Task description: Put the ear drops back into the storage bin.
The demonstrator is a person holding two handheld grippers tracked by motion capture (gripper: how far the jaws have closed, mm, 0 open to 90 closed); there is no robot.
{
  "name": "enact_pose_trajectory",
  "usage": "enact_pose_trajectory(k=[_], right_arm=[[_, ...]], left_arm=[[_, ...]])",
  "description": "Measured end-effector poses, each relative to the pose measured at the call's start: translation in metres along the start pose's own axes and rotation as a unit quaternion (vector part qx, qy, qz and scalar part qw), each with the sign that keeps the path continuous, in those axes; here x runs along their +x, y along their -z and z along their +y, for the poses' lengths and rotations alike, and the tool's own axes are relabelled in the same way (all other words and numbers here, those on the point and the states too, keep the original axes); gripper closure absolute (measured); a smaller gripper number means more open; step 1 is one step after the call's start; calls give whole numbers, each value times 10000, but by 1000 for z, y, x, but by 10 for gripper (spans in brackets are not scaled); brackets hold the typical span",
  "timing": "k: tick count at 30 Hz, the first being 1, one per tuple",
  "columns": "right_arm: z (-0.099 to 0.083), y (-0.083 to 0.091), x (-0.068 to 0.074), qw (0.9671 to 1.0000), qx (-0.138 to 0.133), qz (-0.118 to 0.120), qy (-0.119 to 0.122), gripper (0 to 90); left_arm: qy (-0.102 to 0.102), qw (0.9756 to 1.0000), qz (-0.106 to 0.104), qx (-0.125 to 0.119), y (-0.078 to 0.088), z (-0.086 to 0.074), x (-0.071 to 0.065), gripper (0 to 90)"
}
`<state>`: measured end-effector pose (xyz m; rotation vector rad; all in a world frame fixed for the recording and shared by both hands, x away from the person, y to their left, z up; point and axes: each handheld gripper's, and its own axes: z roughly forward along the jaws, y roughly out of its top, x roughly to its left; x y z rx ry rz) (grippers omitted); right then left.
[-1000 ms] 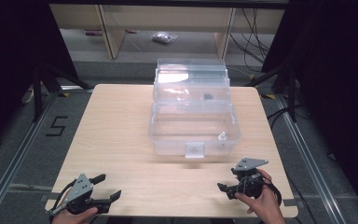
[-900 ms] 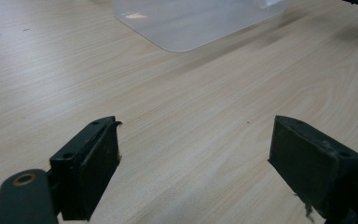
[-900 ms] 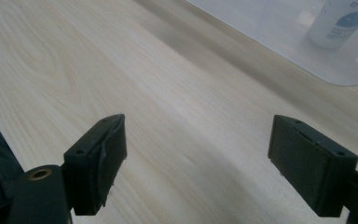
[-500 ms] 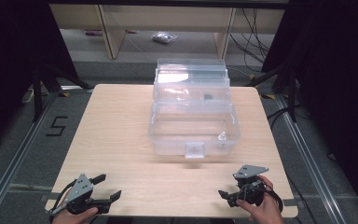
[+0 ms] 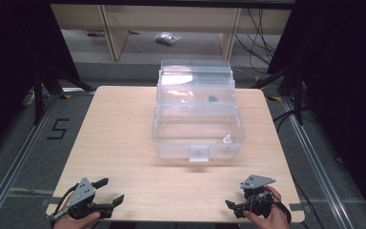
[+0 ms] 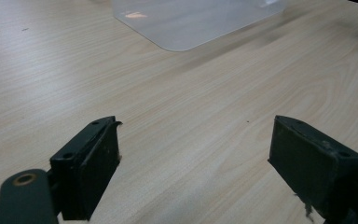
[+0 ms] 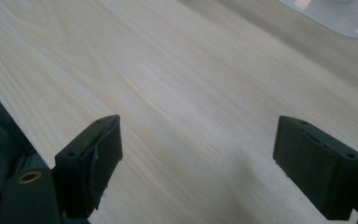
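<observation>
A clear plastic box (image 5: 198, 133) stands on the wooden table (image 5: 124, 138) with its lid (image 5: 195, 81) raised at the back. A small clear object (image 5: 227, 140) lies inside near its front right corner. My left gripper (image 5: 110, 191) rests open at the table's front left, held by a hand (image 5: 74, 220). In the left gripper view its jaws stand wide apart over bare wood (image 6: 196, 126), with the box's corner (image 6: 191, 23) ahead. My right gripper (image 5: 233, 207) sits open at the front right edge. Its jaws are wide apart over bare wood (image 7: 191, 116).
The table's front edge lies just under both hands. Grey floor with metal rails (image 5: 24, 152) flanks the table, and a floor mark "5" (image 5: 57, 129) sits at the left. A shelf unit (image 5: 171, 28) stands behind, with a small bag (image 5: 167, 39) on the floor.
My right gripper has drawn back toward the table's front edge and turned leftward. The left gripper has stayed put.
</observation>
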<state>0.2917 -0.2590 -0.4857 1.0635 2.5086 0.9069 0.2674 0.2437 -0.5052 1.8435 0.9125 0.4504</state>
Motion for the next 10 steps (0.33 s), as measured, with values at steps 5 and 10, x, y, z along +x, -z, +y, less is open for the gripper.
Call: enact_pose_trajectory(k=[5, 10], right_arm=[[-2, -2, 0, 9997, 151, -25, -198, 165], [0, -2, 1, 9995, 188, -11, -250, 165]], left_arm=[[-4, 10000, -9, 3, -1, 0, 0, 152], [-2, 10000, 2, 2, 0, 0, 0, 153]])
